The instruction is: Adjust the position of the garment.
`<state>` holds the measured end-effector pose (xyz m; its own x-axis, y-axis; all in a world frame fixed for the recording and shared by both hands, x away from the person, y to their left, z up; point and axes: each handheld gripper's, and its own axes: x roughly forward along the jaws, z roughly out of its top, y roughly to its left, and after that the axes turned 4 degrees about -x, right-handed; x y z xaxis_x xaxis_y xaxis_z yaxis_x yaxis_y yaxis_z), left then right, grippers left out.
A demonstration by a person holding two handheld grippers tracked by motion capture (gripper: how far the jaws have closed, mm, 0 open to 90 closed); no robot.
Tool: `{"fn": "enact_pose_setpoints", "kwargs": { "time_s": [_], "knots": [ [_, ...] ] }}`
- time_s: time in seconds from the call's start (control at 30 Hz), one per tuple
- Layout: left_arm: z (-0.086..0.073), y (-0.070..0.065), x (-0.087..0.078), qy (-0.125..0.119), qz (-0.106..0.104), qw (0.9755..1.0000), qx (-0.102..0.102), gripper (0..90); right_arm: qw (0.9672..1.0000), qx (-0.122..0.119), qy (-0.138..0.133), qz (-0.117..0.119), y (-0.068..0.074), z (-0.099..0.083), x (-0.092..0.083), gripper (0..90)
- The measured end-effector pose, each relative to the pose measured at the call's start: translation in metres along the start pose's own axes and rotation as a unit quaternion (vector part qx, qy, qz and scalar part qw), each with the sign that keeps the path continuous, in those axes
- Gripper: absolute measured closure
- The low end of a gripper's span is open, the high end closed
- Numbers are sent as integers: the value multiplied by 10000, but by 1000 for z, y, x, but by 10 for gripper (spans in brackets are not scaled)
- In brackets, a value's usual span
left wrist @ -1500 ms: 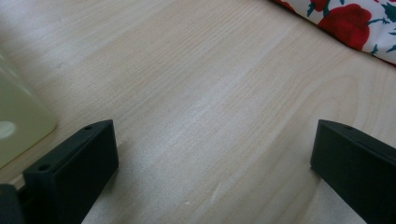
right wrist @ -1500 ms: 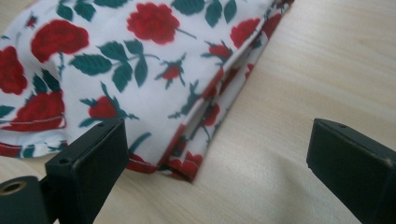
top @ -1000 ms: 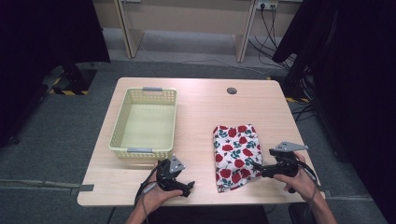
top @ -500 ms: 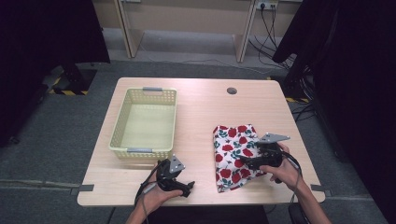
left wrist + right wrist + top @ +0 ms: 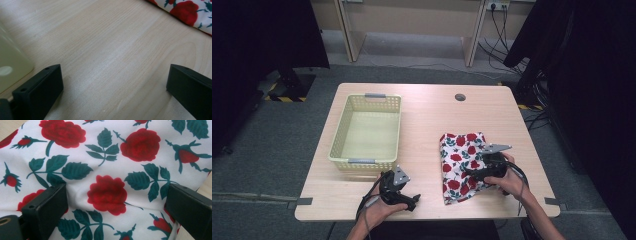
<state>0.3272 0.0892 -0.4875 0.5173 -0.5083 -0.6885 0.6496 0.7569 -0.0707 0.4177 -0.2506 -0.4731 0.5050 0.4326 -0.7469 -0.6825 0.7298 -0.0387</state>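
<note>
The right gripper (image 5: 472, 172) has been sliding toward 9 o'clock over the rose-print cloth (image 5: 460, 155), which is lying at the desk's (image 5: 432, 120) 4 o'clock, its fingers (image 5: 45, 207) spread wide. The left gripper (image 5: 409, 200) is staying at 6 o'clock near the basket (image 5: 367, 130), fingers wide over bare wood.

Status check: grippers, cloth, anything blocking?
Right gripper open, over the rose-print cloth. Left gripper open, low over bare table. Cloth lies folded right of the basket. Nothing in the way.
</note>
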Motion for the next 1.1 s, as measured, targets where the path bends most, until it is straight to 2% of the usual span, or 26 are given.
{"fn": "enact_pose_setpoints", "kwargs": {
  "time_s": [0.33,0.53,0.6,0.7,0.8,0.97,1.1],
  "knots": [
    [0,0,0,0,0,10000,-1,0,9999,-35,11,-104,-1,19,19,43],
    [0,0,0,0,1,10000,-1,0,9998,-158,-87,-19,-5,25,27,42],
    [0,0,0,1,1,10000,0,0,9999,-123,-94,15,-6,26,26,43],
    [0,0,0,0,0,10000,-3,0,9999,-25,-131,67,-6,24,21,54],
    [0,0,0,2,10,10000,-12,0,9994,181,-277,107,-11,23,11,58],
    [1,0,0,1,11,10000,-13,0,9984,278,-481,68,-15,18,-9,56],
    [1,0,0,2,11,10000,-12,0,9983,281,-507,60,-15,8,-21,55]
  ]
}}
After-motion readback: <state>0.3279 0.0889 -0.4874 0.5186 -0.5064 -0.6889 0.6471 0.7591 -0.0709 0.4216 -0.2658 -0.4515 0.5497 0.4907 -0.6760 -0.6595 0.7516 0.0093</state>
